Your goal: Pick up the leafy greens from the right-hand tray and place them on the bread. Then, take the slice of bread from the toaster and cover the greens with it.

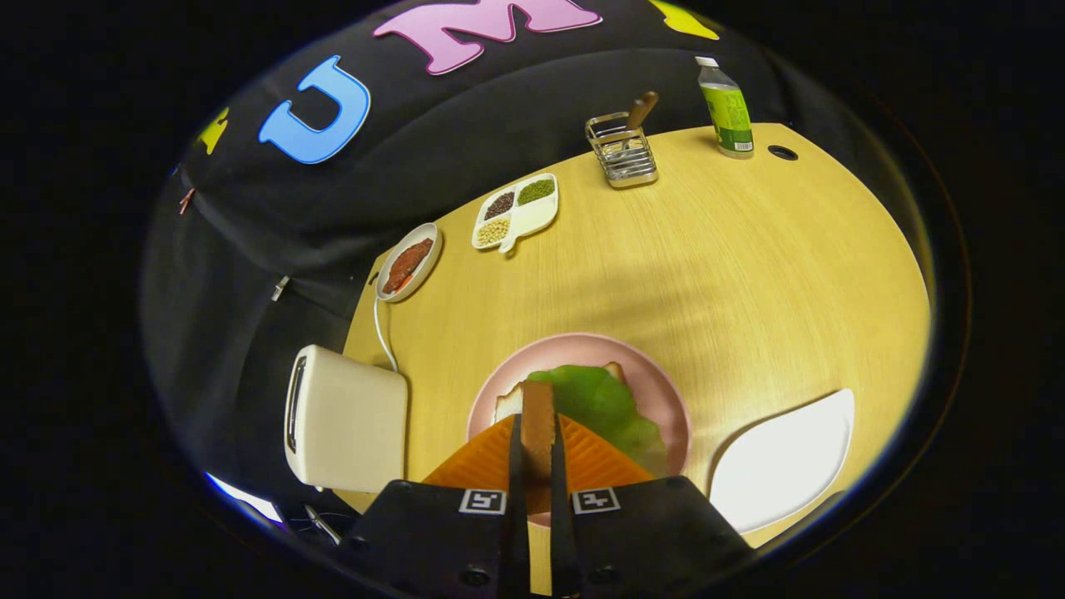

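Note:
My gripper (537, 449) is shut on a slice of bread (537, 424), held on edge between both fingers above the pink plate (666, 391). On that plate lie the leafy greens (607, 403), spread over a bottom slice of bread (507, 405) whose pale corner shows to the left of the held slice. The cream toaster (345, 420) stands to the left of the plate, with its slot facing away to the left. The white tray (786, 462) to the right of the plate has nothing on it.
At the back of the wooden table (749, 274) stand a green bottle (726, 108), a wire rack with a wooden-handled tool (622, 150), a divided dish of beans (516, 212) and a small plate with meat (408, 264). A white cable (381, 333) runs to the toaster.

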